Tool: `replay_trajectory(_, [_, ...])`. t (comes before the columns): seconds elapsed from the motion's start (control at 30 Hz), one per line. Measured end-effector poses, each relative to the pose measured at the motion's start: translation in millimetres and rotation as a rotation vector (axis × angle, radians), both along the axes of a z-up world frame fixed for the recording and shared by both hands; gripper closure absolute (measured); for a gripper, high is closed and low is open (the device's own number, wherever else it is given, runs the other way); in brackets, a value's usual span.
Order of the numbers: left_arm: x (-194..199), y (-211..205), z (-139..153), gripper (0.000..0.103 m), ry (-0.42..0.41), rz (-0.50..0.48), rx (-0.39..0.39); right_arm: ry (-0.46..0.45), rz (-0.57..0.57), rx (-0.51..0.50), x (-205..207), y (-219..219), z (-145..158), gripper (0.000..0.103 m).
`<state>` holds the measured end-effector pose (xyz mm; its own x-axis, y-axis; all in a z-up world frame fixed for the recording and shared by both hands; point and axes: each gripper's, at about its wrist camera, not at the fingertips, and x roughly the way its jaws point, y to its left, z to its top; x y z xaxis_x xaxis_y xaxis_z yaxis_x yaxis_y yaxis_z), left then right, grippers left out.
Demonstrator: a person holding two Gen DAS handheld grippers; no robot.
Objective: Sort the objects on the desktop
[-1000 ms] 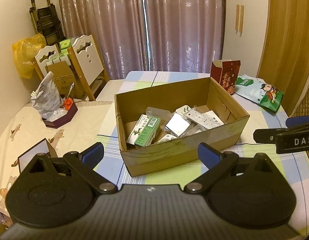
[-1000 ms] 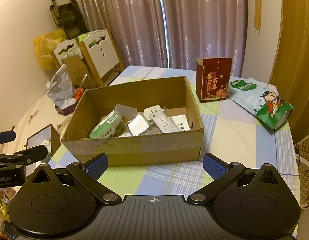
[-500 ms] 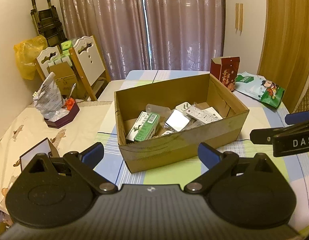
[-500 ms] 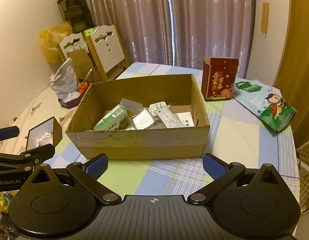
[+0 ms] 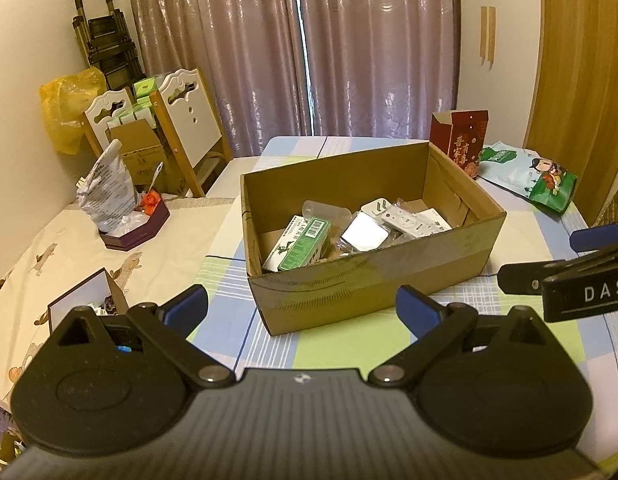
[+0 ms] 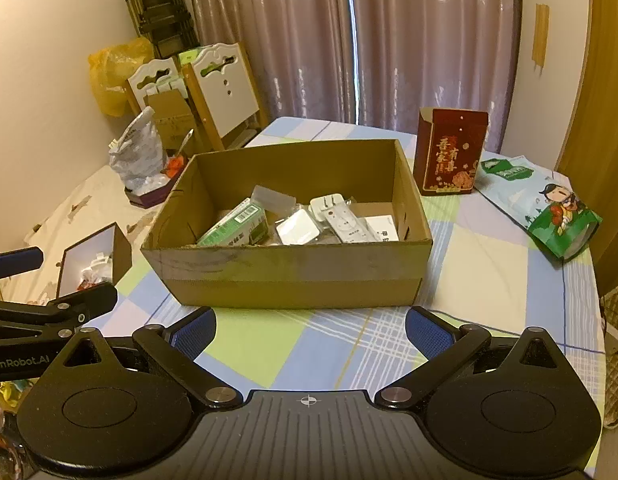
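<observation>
An open cardboard box [image 5: 373, 280] [image 6: 293, 284] stands on the checked tablecloth. In it lie a green carton [image 5: 303, 244] [image 6: 237, 228], a white remote [image 5: 409, 222] [image 6: 345, 222], a white plug adapter [image 6: 321, 204], a bagged white square item [image 6: 297, 232] and a clear tube [image 5: 325, 212]. My left gripper [image 5: 301, 306] is open and empty, in front of the box. My right gripper [image 6: 311, 330] is open and empty, also in front of the box. Each gripper shows at the edge of the other's view.
A red printed box [image 6: 449, 152] and a green snack bag [image 6: 549, 204] sit at the back right of the table [image 6: 489, 264]. On the left are a small open brown box [image 6: 93, 256], a maroon tray with a foil bag [image 5: 129, 224] and white chairs [image 5: 177, 120].
Both grippers have drawn back and risen a little, so the box looks smaller and farther away. Nothing was picked up or let go.
</observation>
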<state>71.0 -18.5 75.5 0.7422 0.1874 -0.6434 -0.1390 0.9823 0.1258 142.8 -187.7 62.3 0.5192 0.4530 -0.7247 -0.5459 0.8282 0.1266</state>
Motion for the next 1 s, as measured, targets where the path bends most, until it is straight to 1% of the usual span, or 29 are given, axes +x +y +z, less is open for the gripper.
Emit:
replay_trajectory(0.33, [-0.1,-8.8,-8.4,0.004,0.017,-0.013,-0.004,-0.004,-0.005,-0.005,-4.7,-7.6,0.1,0.000])
replay_trajectory(0.67, [-5.8,-17.3,-11.4,0.004,0.022,-0.011,0.009,-0.002,0.006,-0.002,-9.7,-12.0,-3.1,0.000])
replay_trajectory(1.0, [2.0,-13.4,-19.2,0.004,0.055,-0.018,0.015,0.015,-0.006,-0.013,-0.6,0.6,-9.5,0.000])
